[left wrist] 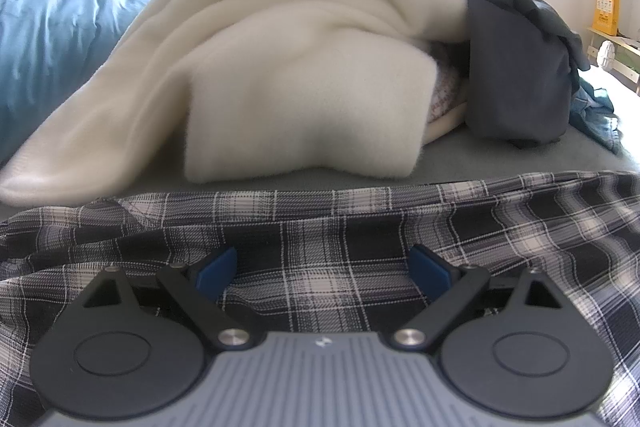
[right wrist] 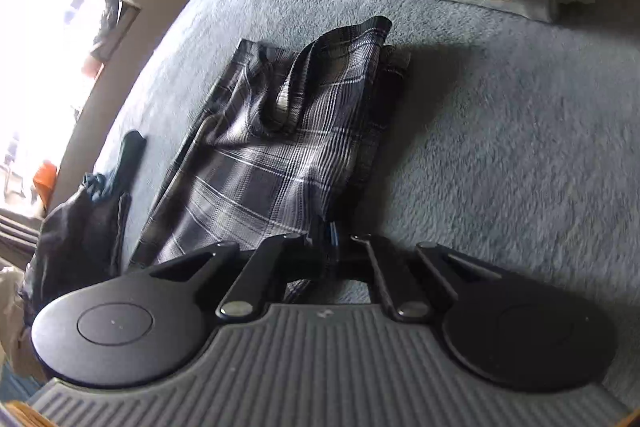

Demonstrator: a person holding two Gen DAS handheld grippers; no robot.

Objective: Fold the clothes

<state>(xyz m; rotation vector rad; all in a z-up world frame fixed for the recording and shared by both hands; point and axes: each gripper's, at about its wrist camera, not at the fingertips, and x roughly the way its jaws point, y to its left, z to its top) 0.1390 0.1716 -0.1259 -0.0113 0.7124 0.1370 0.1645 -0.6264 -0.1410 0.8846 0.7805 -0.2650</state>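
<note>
Our left hand-held gripper [left wrist: 324, 267] stands wide over the plaid garment [left wrist: 320, 227], which lies along the near edge of the bed [right wrist: 500, 147]. Our right hand-held gripper [right wrist: 330, 239] is clamped on what appears to be its corner. Lifting one-sided could bunch the fabric or pull it free.

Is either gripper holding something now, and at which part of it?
The right gripper is shut on the plaid garment, pinching its near edge. The left gripper is open above the plaid cloth and holds nothing.
</note>
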